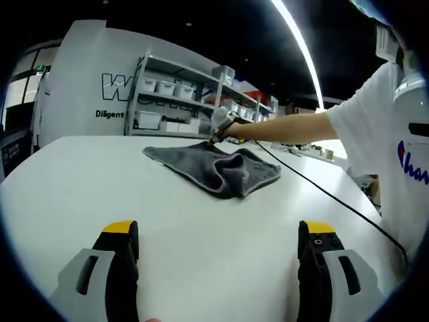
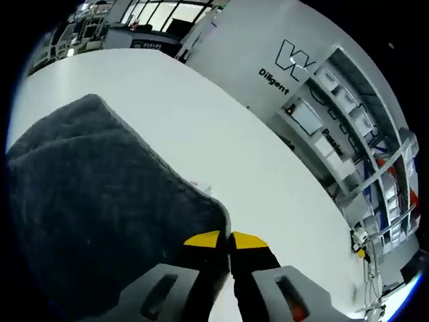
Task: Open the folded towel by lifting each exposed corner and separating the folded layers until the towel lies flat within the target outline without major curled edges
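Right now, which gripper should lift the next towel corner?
Right. The right gripper is already pinched on the grey towel's corner at the far edge, while the left gripper hangs open, well short of it.

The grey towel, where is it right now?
The towel lies rumpled on the white table, ahead of the open left gripper. The right gripper pinches its far corner, toward the shelves.

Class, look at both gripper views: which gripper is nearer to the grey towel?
Right. The right gripper is pinched on the towel at its corner, while the left gripper hangs open over bare table, well short of it.
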`<state>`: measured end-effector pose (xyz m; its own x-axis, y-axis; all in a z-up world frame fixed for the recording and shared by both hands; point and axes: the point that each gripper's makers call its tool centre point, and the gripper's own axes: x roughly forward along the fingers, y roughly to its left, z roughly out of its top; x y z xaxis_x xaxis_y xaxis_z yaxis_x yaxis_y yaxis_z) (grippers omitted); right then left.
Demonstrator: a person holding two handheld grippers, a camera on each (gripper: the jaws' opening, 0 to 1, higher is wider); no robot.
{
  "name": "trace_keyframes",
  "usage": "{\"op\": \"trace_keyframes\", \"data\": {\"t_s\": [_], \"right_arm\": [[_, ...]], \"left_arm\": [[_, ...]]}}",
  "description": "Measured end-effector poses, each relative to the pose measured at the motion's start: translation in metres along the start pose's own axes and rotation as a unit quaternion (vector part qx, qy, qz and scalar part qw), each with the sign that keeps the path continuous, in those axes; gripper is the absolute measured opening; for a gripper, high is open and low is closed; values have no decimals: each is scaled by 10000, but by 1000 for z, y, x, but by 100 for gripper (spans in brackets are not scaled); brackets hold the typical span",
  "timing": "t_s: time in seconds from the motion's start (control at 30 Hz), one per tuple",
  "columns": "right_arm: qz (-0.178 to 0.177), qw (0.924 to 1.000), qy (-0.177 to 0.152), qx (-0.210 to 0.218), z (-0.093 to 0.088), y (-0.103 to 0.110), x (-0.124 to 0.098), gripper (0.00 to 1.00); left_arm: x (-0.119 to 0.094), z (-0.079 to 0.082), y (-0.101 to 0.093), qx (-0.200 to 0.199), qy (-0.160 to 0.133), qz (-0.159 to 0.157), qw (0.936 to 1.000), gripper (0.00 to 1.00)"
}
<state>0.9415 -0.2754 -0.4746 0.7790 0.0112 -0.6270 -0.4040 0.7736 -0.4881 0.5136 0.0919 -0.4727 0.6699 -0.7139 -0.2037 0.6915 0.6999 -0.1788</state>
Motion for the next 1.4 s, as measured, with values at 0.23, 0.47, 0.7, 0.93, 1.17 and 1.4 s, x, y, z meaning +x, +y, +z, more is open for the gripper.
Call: {"op": "trace_keyframes", "data": {"t_s": [0.23,0.47,0.7,0.93,1.17,1.4], "right_arm": [[296,9931,-512,1017,14,1,-29,31],[310,9826,-1260,1327,41,-23,-91,56],[600,9711,-1872,1351,44,-26,-181,79],[1018,9650,-2210,978,23,-1,-277,92],[1340,9533,-2504,1024,-18,44,-355,99],[1584,9532,-2408,912,-69,95,-392,99]], "left_arm": [[-1,-2,-1,54,22,-4,10000,98],[-1,-2,0,169,68,15,9998,98],[-3,0,2,48,21,8,10000,98],[-1,-1,0,126,63,28,9999,98],[3,-1,-2,295,143,47,9995,99],[4,-1,-4,383,187,40,9991,99]]}}
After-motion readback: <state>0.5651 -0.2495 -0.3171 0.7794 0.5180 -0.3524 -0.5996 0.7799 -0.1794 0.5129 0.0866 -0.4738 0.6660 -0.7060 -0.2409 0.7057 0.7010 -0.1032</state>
